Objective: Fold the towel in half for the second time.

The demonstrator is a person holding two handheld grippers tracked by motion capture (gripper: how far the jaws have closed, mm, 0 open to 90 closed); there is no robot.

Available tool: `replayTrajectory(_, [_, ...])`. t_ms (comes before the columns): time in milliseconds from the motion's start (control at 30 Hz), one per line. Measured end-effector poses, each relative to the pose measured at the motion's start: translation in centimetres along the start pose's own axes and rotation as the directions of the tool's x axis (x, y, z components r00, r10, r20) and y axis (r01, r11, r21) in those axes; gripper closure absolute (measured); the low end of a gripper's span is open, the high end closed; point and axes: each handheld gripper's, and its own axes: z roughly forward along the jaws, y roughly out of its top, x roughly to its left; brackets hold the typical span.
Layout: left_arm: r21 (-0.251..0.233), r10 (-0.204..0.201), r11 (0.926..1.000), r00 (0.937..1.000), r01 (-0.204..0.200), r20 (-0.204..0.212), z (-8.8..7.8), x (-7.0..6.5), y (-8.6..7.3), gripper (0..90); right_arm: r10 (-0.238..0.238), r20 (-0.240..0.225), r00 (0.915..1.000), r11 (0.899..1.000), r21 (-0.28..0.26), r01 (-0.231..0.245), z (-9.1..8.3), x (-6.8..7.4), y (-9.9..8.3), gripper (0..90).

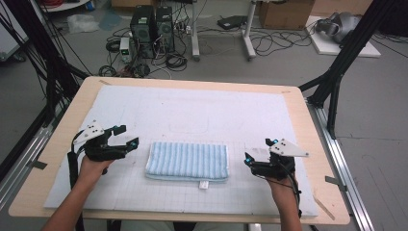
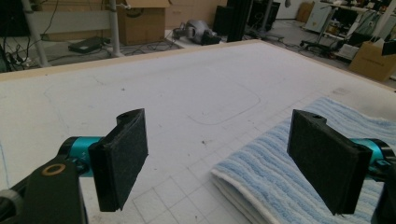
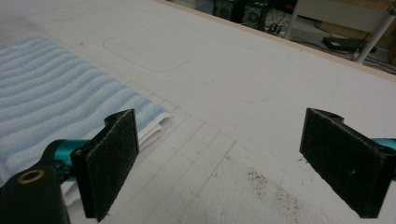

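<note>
A folded blue-and-white striped towel lies flat near the front middle of the white gridded mat, a small white tag at its front edge. My left gripper hovers just left of the towel, jaws open and empty; in the left gripper view the towel's folded corner lies under the right pad. My right gripper sits just right of the towel, jaws wide and empty. From the right gripper view the towel lies at the left, behind my left pad.
The mat covers a wooden table whose edges show all round. A faint rounded rectangle is drawn on the mat behind the towel. Brown specks mark the mat near my right gripper. Computers, cables and boxes stand on the floor beyond.
</note>
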Motion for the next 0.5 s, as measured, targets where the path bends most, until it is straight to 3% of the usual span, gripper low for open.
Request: replayTrajectory(500, [0.000, 0.003, 1.0000, 1.0000, -0.003, -0.004, -0.28, -0.02, -0.01, 21.1, 0.002, 0.005, 1.0000, 1.000, -0.007, -0.002, 0.15, -0.11, 0.00, 11.0])
